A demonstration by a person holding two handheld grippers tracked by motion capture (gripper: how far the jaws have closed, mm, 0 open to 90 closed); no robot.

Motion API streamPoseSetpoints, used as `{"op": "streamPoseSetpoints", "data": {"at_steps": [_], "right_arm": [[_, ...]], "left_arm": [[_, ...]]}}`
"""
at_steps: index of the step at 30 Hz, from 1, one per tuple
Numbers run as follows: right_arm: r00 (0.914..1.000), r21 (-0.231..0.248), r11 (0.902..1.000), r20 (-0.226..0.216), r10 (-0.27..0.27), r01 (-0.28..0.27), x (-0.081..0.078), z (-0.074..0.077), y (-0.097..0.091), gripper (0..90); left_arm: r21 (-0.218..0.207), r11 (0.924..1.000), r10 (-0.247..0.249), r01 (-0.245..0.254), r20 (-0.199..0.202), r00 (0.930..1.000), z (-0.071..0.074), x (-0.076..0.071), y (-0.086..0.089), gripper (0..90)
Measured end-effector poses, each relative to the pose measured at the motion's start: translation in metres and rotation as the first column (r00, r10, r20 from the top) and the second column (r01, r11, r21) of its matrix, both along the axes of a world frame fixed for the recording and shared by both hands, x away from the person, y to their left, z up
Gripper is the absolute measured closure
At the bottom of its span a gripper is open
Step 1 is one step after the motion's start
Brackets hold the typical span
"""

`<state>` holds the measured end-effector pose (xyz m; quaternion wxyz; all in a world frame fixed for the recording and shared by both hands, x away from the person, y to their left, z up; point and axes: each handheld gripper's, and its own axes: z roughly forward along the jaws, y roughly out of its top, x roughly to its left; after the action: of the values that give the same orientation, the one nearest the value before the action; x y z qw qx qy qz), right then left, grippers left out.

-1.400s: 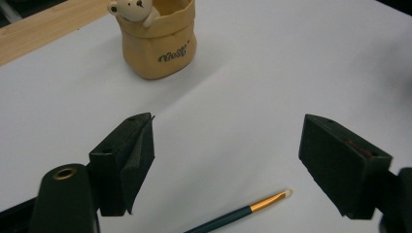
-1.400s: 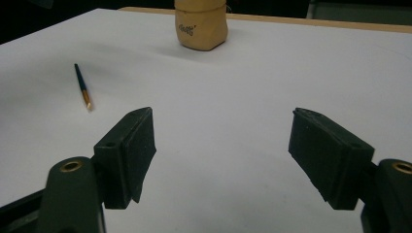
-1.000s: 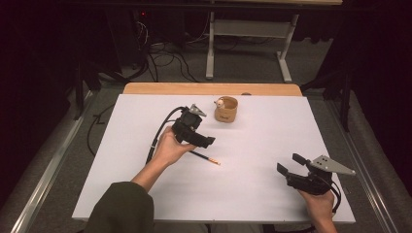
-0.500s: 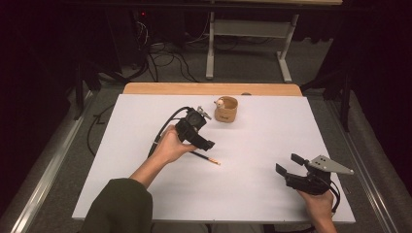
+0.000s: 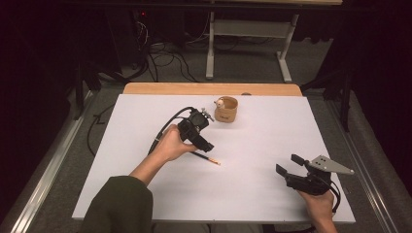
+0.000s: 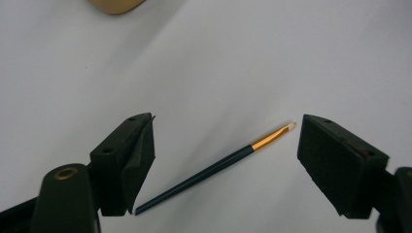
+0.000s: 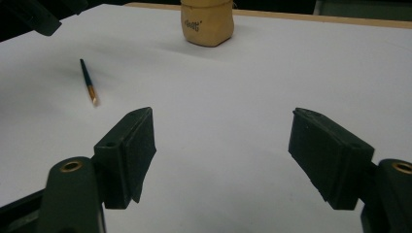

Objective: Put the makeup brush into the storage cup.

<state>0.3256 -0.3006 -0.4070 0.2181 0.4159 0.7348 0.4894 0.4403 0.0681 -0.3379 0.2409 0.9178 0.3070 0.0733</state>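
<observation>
dark paintbrush (image 6: 214, 168) between left gripper (image 6: 226, 160) jaws

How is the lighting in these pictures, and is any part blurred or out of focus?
High view: the white table is evenly lit, the surroundings fall into darkness. Left gripper view: the brush is fairly sharp, the tan cup at the top edge is soft. Right gripper view: the near black jaws look slightly soft, and the table darkens toward the left.

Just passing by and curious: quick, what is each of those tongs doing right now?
Left tongs: open, empty, jaws either side of the brush on the table.
Right tongs: open, holding nothing.
</observation>
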Motion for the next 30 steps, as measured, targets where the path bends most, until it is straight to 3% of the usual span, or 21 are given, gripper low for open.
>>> {"op": "streamPoseSetpoints", "data": {"at_steps": [3, 9, 15, 21, 30], "right_arm": [[1.0, -0.004, 1.0, 0.005, 0.003, -0.003, 0.0, 0.0, 0.0, 26.8], [1.0, -0.005, 1.0, -0.001, 0.008, -0.008, 0.0, 0.0, 0.001, 26.8], [1.0, -0.004, 1.0, -0.001, 0.009, -0.009, 0.0, 0.0, 0.001, 26.8], [0.9999, -0.009, 0.9999, -0.004, 0.012, -0.012, 0.001, 0.0, 0.002, 26.8], [0.9999, -0.007, 0.9999, -0.002, 0.015, -0.015, 0.001, 0.0, 0.002, 26.8]], "left_arm": [[0.04, 0.999, -0.02, 0.021, -0.02, 0.9996, -0.001, 0.001, -0.003, 21.8], [0.079, 0.996, -0.039, 0.043, -0.046, 0.9982, -0.004, 0.002, -0.006, 22.3], [0.108, 0.9926, -0.048, 0.056, -0.08, 0.9956, -0.01, 0.005, -0.009, 22.5], [0.12, 0.9909, -0.051, 0.061, -0.088, 0.9948, -0.012, 0.005, -0.01, 22.7], [0.171, 0.9819, -0.062, 0.081, -0.116, 0.9914, -0.02, 0.007, -0.014, 22.5]]}}
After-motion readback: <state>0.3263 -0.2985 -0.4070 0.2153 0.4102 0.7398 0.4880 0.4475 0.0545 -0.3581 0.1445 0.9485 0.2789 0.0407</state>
